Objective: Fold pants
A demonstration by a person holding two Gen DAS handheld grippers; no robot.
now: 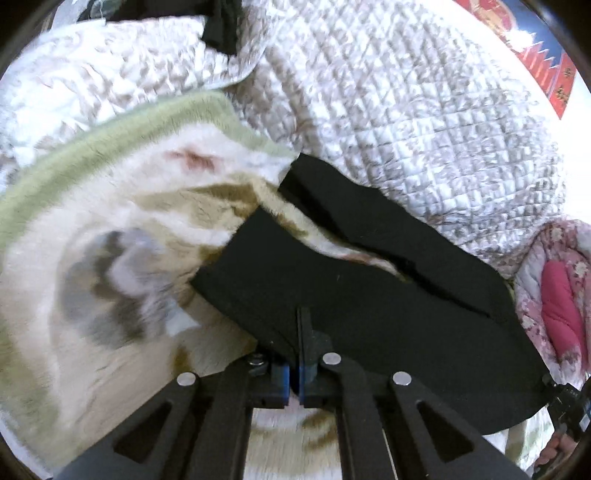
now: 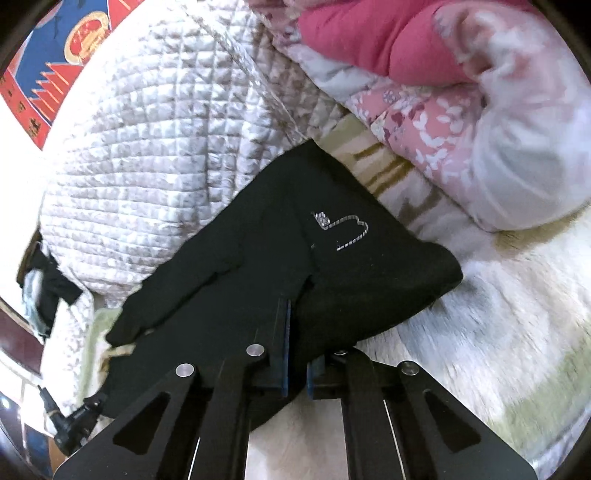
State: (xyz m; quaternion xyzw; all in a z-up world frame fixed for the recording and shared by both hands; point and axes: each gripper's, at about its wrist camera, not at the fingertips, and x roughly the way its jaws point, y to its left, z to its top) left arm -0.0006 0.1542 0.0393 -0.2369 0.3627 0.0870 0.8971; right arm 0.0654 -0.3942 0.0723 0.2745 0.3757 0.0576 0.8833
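Note:
Black pants (image 1: 369,295) lie across a fluffy cream blanket (image 1: 110,221), their two legs reaching up and to the left. My left gripper (image 1: 301,325) is shut on the near edge of one leg, the cloth pinched between its blue pads. In the right wrist view the pants (image 2: 369,277) show a sparkly heart outline (image 2: 345,229) near the waist. My right gripper (image 2: 291,314) is shut on a fold of the pants at that end. The cloth drapes over its right finger and hides the tip.
A quilted white-grey bedspread (image 1: 406,110) is heaped behind the pants. A pink floral duvet (image 2: 461,129) lies to the right. Another dark garment (image 1: 221,26) sits far back. A red and blue poster (image 2: 55,55) hangs beyond. A person's fingers (image 1: 554,452) show at the lower right.

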